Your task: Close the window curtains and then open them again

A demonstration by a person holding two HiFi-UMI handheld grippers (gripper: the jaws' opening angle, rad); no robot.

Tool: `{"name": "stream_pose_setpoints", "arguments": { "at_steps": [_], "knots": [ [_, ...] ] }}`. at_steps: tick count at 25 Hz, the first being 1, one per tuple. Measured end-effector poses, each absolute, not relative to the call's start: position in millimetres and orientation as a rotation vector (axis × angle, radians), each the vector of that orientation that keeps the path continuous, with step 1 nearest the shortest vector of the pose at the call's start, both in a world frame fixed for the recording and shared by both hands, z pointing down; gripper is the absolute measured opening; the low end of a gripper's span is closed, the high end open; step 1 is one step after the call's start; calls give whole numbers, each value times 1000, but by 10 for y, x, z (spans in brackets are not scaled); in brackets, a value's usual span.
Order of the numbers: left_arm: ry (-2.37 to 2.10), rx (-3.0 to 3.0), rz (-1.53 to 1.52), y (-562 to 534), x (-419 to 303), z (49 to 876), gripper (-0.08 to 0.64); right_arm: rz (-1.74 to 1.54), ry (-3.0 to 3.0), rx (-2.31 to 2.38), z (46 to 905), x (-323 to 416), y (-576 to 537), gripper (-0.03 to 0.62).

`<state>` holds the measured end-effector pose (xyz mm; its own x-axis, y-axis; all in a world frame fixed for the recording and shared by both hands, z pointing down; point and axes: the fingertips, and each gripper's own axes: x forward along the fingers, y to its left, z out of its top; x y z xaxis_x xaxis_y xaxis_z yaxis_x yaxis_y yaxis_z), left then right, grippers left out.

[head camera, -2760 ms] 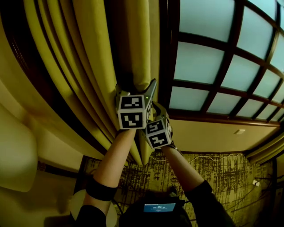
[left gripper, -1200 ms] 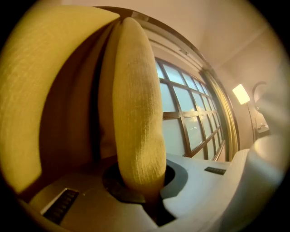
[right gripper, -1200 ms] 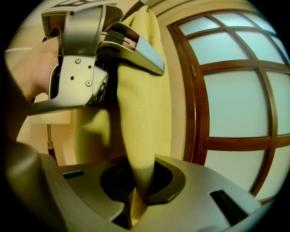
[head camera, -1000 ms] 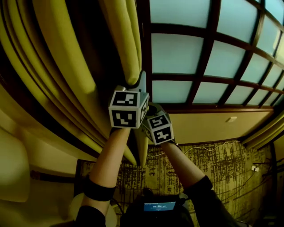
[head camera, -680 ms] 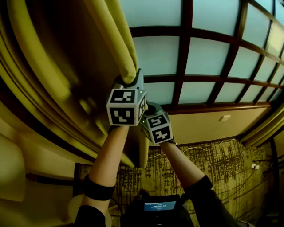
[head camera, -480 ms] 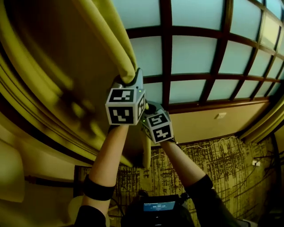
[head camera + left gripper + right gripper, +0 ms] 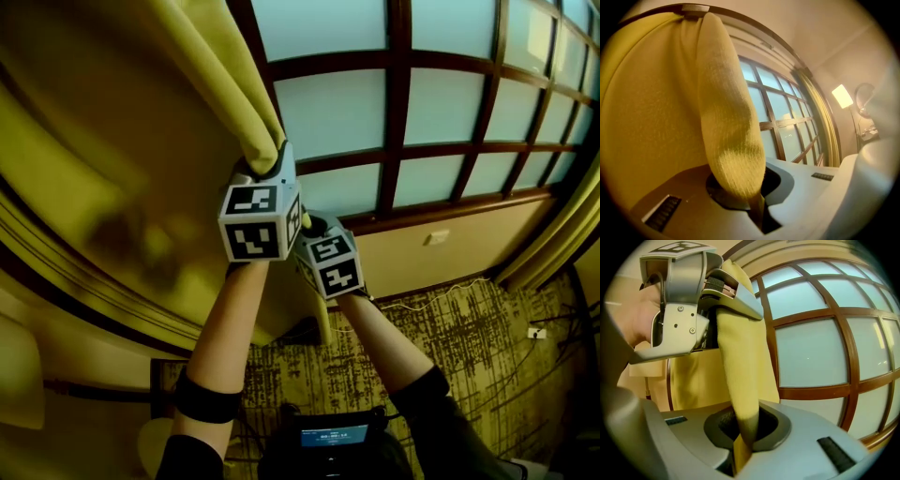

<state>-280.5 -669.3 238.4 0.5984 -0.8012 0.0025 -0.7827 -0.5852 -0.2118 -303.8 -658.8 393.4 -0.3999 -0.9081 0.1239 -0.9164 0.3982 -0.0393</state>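
Observation:
The yellow curtain (image 7: 141, 141) hangs at the left, spread wide over the window (image 7: 337, 108) of frosted panes in a dark wooden grid. My left gripper (image 7: 272, 161) is shut on the curtain's leading edge, and the fabric (image 7: 726, 131) bunches into a roll between the jaws of that gripper (image 7: 757, 211). My right gripper (image 7: 307, 225) sits just below and right of it. It (image 7: 740, 446) is shut on the same edge (image 7: 740, 371) lower down. The left gripper (image 7: 726, 296) shows above it in the right gripper view.
A second curtain (image 7: 553, 234) hangs at the window's far right. Below the sill lies a patterned carpet (image 7: 450, 337) with a white cable (image 7: 441, 300) along the wall. A wall lamp (image 7: 842, 96) glows at the right. A small screen (image 7: 333, 436) sits at the person's chest.
Both grippers have carried the curtain's edge to the right along the window. The tight folds have spread into a flatter sheet, and the far right curtain has come into view.

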Motion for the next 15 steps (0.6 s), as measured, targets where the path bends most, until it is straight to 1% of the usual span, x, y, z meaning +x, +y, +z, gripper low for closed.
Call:
{"name": "stream_pose_setpoints", "arguments": {
  "at_steps": [10,15],
  "knots": [
    [1347,-2633,-181,-6318,-1763,2379,6,144,-2548,1629,3934,-2028,-6166,31],
    [1305,-2646,-186,-6240,-1247,2395,6,175,-2535,1693,3951,-1512,-6087,31]
  ]
}}
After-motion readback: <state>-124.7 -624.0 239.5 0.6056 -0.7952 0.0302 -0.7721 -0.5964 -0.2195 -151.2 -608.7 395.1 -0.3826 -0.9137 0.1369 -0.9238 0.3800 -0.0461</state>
